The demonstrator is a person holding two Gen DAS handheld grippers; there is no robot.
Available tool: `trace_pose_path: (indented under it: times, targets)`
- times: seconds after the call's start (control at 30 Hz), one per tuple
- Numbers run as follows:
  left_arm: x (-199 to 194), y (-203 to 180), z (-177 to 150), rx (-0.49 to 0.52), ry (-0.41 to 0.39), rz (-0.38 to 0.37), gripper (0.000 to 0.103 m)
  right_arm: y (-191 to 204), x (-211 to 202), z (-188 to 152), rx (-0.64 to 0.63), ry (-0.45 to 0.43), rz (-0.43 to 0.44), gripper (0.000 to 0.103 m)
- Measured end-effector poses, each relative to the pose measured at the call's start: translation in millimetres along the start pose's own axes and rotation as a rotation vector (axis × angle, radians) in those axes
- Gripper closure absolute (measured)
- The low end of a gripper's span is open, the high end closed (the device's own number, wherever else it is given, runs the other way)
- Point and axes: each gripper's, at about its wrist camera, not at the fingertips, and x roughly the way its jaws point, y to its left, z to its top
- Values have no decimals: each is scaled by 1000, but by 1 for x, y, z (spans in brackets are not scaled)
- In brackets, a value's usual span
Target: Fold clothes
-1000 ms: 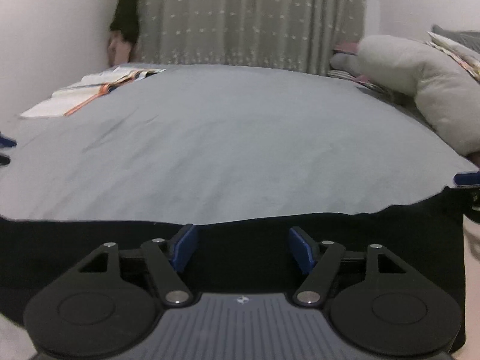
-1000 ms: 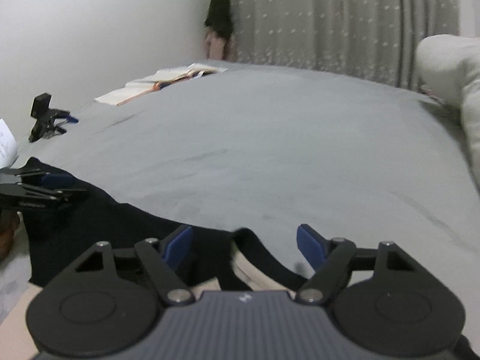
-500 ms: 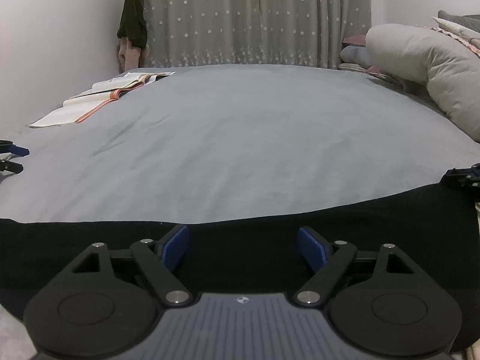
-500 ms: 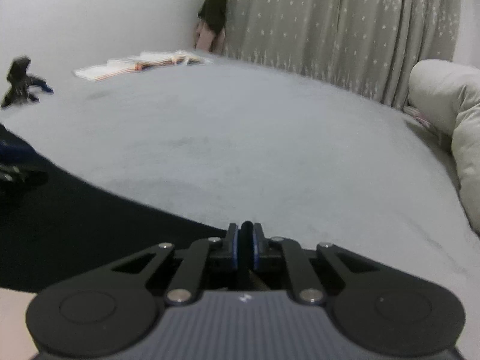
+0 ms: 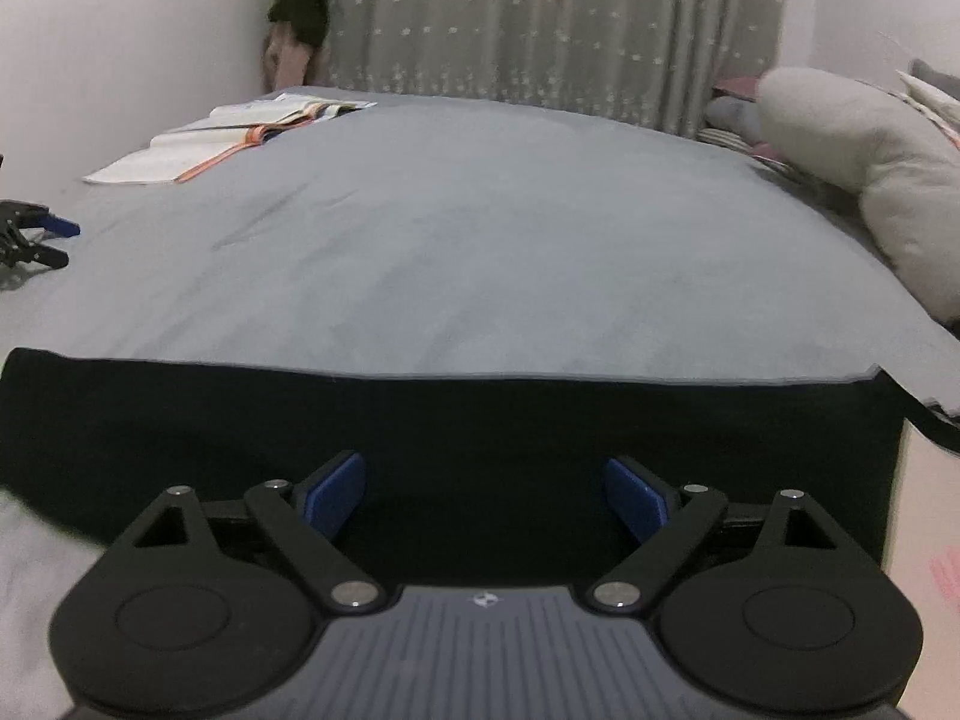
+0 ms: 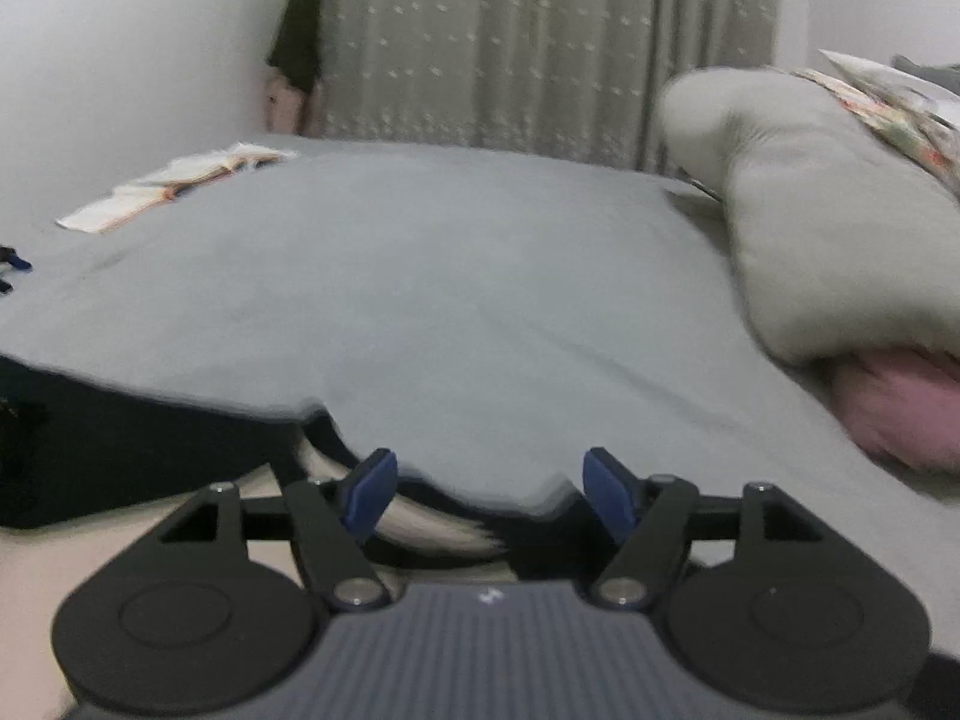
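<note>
A black garment (image 5: 480, 420) lies flat across the near edge of the grey bed (image 5: 510, 252), with a straight far hem. My left gripper (image 5: 486, 495) hovers over its middle, open, nothing between its blue pads (image 5: 336, 489). In the right wrist view the garment (image 6: 120, 444) spreads to the left. A curved black edge with a pale lining (image 6: 432, 525) runs under my right gripper (image 6: 489, 492). That gripper is open and holds nothing. The right wrist view is blurred.
An open book (image 5: 228, 138) lies at the far left of the bed. A large pale pillow (image 6: 810, 210) and a pink cloth (image 6: 900, 414) sit at the right. A small black clamp with blue tips (image 5: 27, 234) rests at the left edge. Curtains (image 5: 540, 24) hang behind.
My right gripper was open, shut on the garment's edge half a second ago, and now stands open again. The left gripper stayed open while its view shifted slightly.
</note>
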Motion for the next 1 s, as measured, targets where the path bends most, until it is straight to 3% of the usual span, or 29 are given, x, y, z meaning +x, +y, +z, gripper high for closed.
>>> trace_pose_path:
  times: [0.23, 0.5, 0.67, 1.0]
  targets:
    - [-53, -38, -29, 71, -13, -75, 16, -14, -59, -49, 42, 29, -8, 36]
    - [-95, -81, -86, 281, 13, -89, 16, 7, -105, -93, 17, 66, 15, 35]
    - [-121, -62, -109, 178, 29, -118, 16, 7, -132, -125, 57, 92, -2, 33]
    - [-169, -45, -149, 165, 38, -147, 16, 7, -194, -179, 119, 80, -49, 30]
